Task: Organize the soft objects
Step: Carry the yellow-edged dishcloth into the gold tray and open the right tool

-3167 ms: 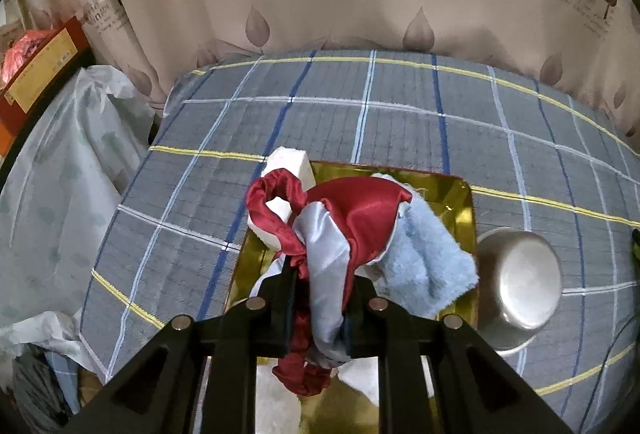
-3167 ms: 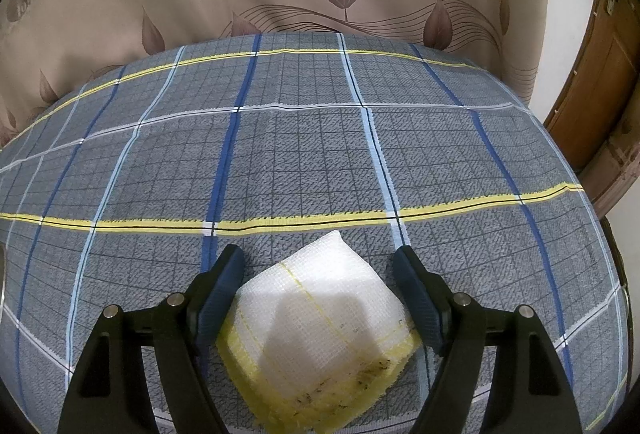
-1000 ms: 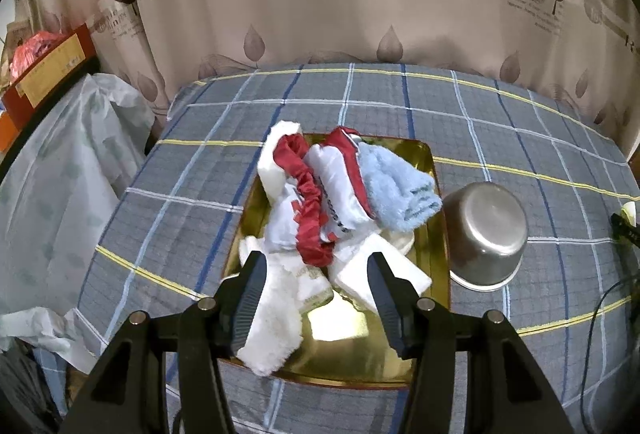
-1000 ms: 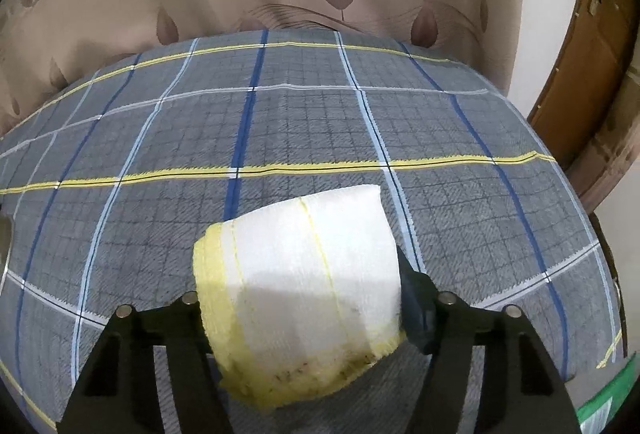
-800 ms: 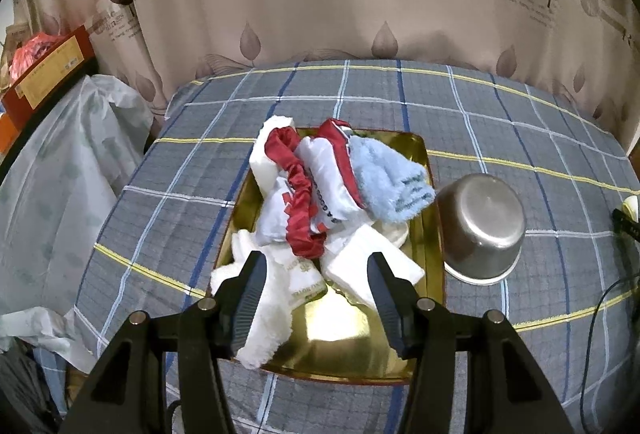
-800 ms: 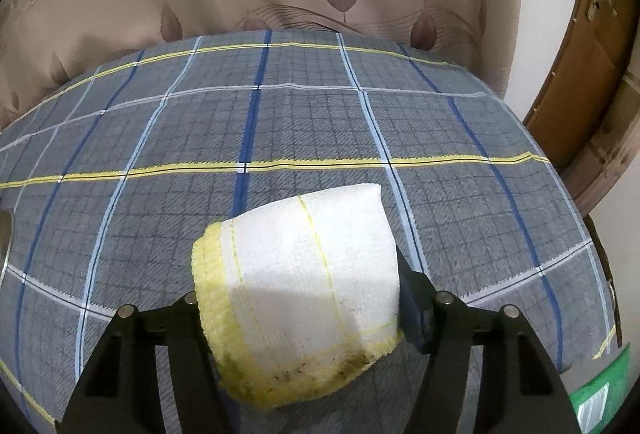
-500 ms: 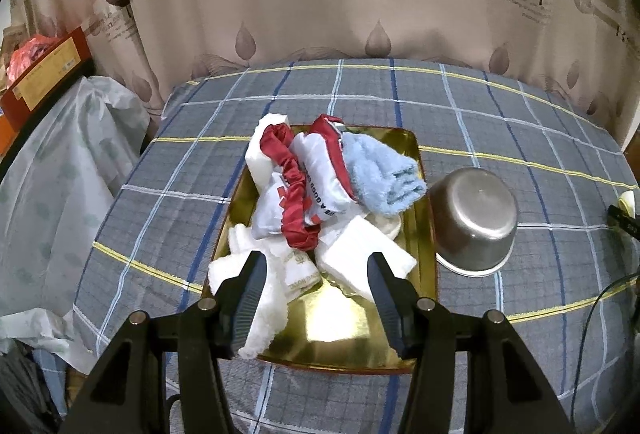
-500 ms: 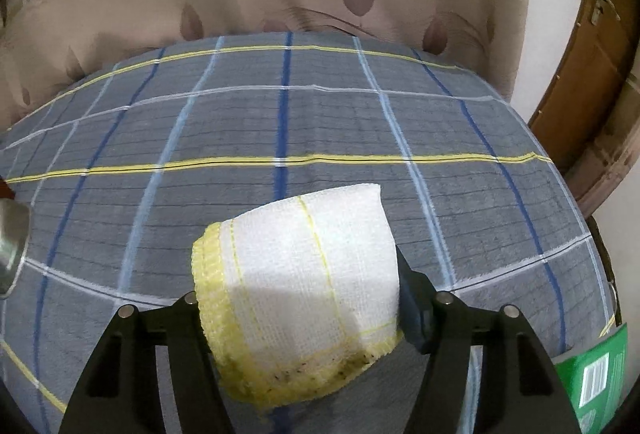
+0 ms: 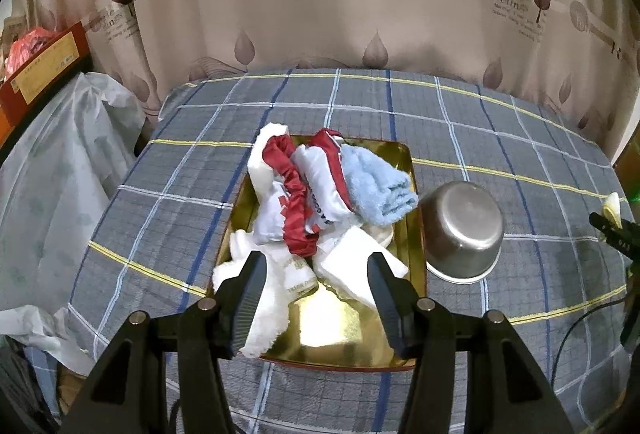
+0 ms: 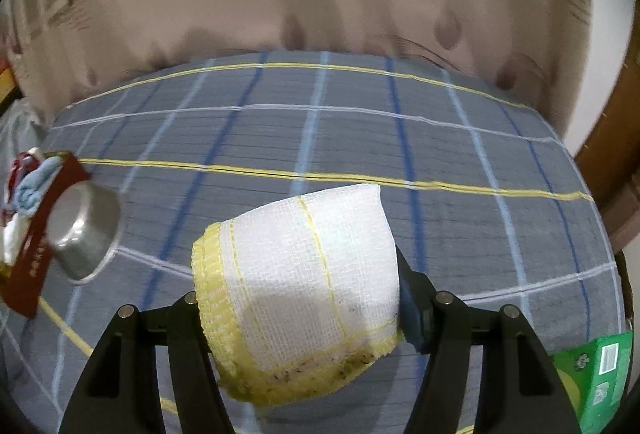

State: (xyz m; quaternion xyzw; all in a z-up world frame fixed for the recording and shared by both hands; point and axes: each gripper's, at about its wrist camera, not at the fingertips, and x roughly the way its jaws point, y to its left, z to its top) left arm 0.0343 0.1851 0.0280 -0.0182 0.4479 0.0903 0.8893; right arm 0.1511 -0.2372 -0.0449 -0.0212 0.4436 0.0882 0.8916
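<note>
The right gripper point(image 10: 298, 308) is clamped on a folded white cloth point(image 10: 304, 270) with yellow edging, held above the checked table point(image 10: 360, 138). It looks bound for the gold tray point(image 9: 410, 170) at far left, so carry it clear over the steel bowl point(image 10: 80, 230). The left gripper point(image 9: 316, 288) hangs apart and empty above the tray's heap.

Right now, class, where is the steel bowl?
In the left wrist view, the steel bowl lies upside down on the plaid cloth, just right of the gold tray of soft items.
</note>
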